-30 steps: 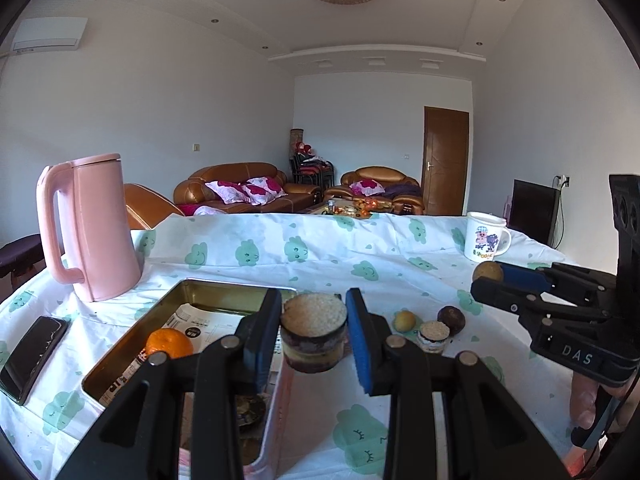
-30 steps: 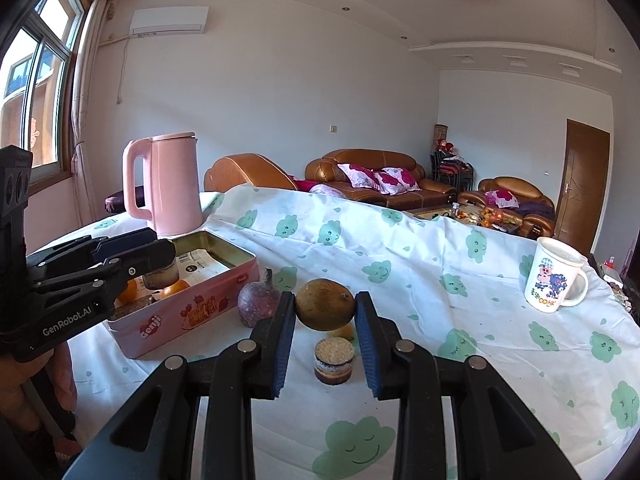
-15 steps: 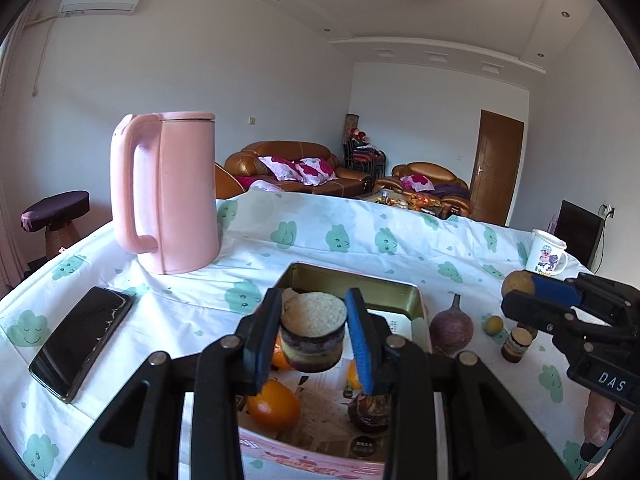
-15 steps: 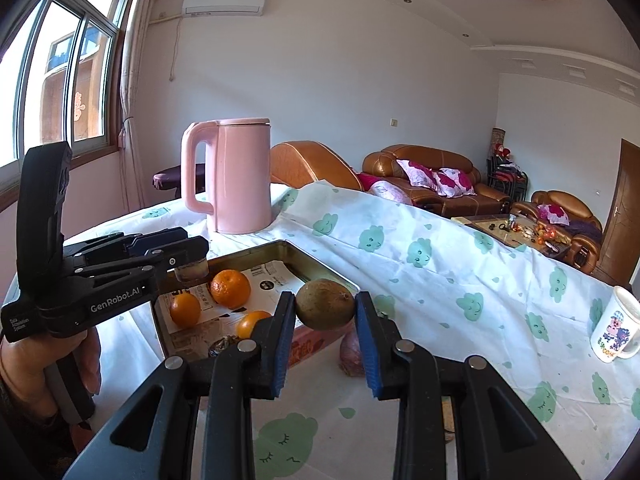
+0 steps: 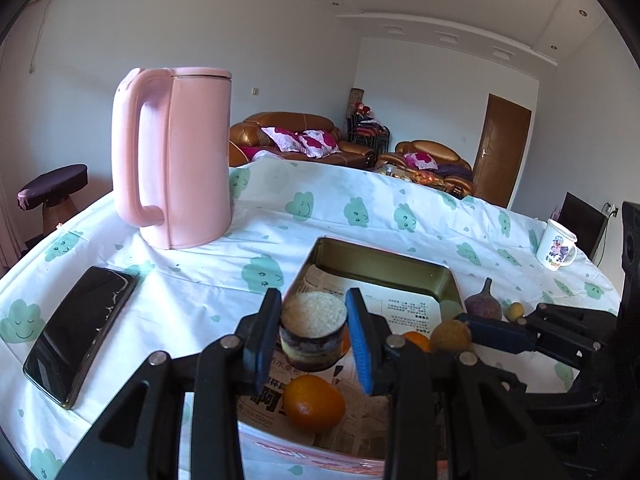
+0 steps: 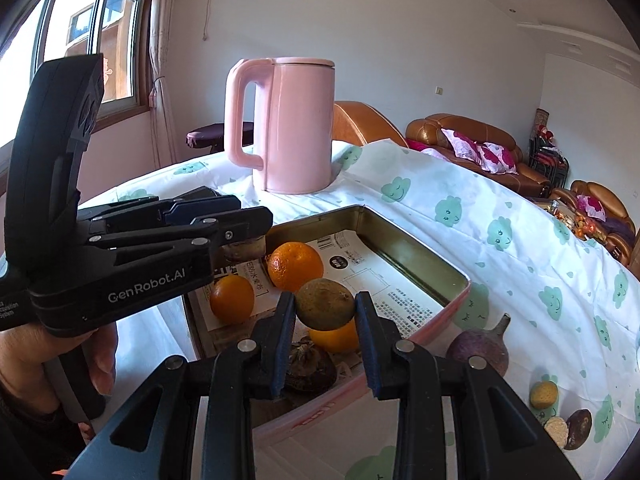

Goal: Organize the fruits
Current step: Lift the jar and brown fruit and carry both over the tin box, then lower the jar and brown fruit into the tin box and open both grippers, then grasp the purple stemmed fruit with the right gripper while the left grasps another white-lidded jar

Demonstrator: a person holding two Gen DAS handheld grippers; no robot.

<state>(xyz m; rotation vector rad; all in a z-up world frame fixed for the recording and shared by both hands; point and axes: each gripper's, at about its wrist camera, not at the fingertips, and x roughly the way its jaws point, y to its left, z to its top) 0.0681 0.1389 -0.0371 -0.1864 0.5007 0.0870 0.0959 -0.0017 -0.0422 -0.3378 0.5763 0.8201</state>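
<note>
My left gripper (image 5: 314, 334) is shut on a cut fruit half (image 5: 314, 334) with a pale grainy top and dark purple rind. It hangs over the near end of the paper-lined tin (image 5: 380, 258). The right gripper (image 6: 325, 310) is shut on a round brown-green fruit (image 6: 325, 304) above the tin (image 6: 420, 254), beside the left gripper (image 6: 244, 236). In the tin lie three oranges (image 6: 295, 266) (image 6: 232, 299) (image 6: 334, 340) and a dark dried fruit (image 6: 310, 368). From the left wrist view, the right gripper (image 5: 452, 336) reaches in from the right next to an orange (image 5: 314, 402).
A pink kettle (image 5: 180, 156) stands behind the tin and a black phone (image 5: 80, 328) lies to its left. On the cloth right of the tin sit a purple stemmed fruit (image 6: 478, 350), a small yellow fruit (image 6: 544, 394) and a dark fruit (image 6: 578, 428). A mug (image 5: 556, 244) stands far right.
Both grippers have carried their fruit leftward from the open cloth to above the tin and sunk a little. The kettle and tin now loom closer in both views.
</note>
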